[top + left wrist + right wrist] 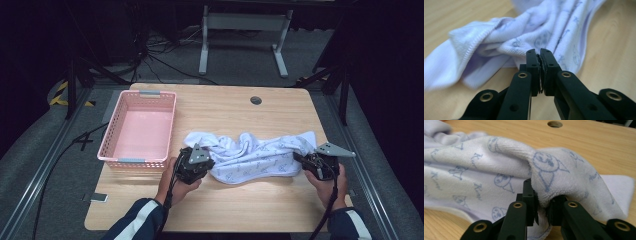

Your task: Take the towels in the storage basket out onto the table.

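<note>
Here a white terry-cloth towel printed with small blue cartoon figures (255,155) lies crumpled across the lower middle of the high view, on a light wooden table top (235,107), stretched from left of centre to the right part of the frame. The left gripper (202,161), black with a grey three-cornered plate, sits at the towel's left end in the lower centre-left, held by the person's left hand (177,185). In the left gripper view its jaws stand pressed together at the middle of the frame, their tips touching a fold of the towel (524,37); whether any cloth is caught between them I cannot tell. The right gripper (306,161) is at the towel's right end, lower right of the high view, held by the right hand (331,189). In the right gripper view its jaws are narrowly apart and pinch a thick rolled hem of the towel (499,170), which bulges over them at centre frame.

An empty pink plastic lattice basket (111,140) with grey handle tabs stands on the table at centre-left, just beside the left gripper and apart from the towel. A round dark cable hole (256,100) sits in the table top at upper centre
</note>
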`<state>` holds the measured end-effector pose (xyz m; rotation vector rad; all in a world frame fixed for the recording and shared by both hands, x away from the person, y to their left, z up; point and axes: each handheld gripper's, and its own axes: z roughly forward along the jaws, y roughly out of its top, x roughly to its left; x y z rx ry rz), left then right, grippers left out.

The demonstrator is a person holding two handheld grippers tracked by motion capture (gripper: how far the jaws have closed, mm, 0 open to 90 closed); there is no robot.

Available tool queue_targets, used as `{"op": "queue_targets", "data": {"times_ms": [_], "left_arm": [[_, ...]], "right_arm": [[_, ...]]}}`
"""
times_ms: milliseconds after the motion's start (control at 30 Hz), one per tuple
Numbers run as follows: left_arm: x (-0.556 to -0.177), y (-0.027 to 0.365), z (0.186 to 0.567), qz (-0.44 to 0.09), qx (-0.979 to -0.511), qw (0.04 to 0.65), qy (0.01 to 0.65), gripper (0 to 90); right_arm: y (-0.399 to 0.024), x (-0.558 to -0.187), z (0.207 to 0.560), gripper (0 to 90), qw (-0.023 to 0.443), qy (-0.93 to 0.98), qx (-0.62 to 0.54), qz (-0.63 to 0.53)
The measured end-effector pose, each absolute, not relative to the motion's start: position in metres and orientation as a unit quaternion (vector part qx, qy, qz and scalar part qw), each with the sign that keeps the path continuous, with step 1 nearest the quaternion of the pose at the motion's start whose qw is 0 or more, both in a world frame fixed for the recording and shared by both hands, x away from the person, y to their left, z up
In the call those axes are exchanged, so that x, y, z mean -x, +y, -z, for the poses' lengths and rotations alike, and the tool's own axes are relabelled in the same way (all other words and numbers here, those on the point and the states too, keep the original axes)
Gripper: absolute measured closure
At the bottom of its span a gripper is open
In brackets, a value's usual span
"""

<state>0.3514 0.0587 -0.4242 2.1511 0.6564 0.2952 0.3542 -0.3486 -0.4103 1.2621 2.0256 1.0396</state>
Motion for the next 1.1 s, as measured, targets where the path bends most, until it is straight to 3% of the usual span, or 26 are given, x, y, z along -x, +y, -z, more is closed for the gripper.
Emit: {"op": "queue_targets", "data": {"times_ms": [133,267,400,500,567,733,833,967,1033,1100], "left_arm": [[-0.331,0.059,0.434,-0.093,-0.875,0.407,0.245,84.3],[-0.315,0.062,0.435,-0.09,-0.885,0.396,0.228,77.2],[-0.319,0.068,0.427,-0.132,-0.869,0.406,0.251,64.4],[-0.326,0.069,0.424,-0.144,-0.859,0.413,0.266,58.4],[-0.334,0.068,0.422,-0.176,-0.855,0.405,0.273,46.9],[-0.349,0.063,0.418,-0.2,-0.847,0.406,0.28,33.4],[-0.367,0.057,0.424,-0.178,-0.848,0.402,0.297,31.9],[-0.376,0.052,0.433,-0.174,-0.856,0.38,0.305,33.8],[-0.382,0.052,0.438,-0.16,-0.858,0.378,0.309,40.4],[-0.386,0.051,0.441,-0.144,-0.854,0.38,0.324,49.9]], "right_arm": [[-0.345,-0.356,0.416,76.1,0.27,0.76,-0.476,-0.351],[-0.35,-0.363,0.424,73.8,0.26,0.764,-0.496,-0.321],[-0.357,-0.367,0.425,64.5,0.268,0.754,-0.518,-0.304],[-0.361,-0.368,0.425,62.6,0.275,0.746,-0.528,-0.297],[-0.365,-0.367,0.422,55.6,0.291,0.738,-0.533,-0.294],[-0.366,-0.361,0.408,45.4,0.329,0.712,-0.538,-0.309],[-0.36,-0.348,0.388,44.2,0.378,0.697,-0.519,-0.318],[-0.352,-0.334,0.368,45.5,0.41,0.694,-0.494,-0.326],[-0.345,-0.33,0.362,47.8,0.372,0.71,-0.467,-0.373],[-0.315,-0.33,0.373,50.2,0.3,0.764,-0.41,-0.398]]}}
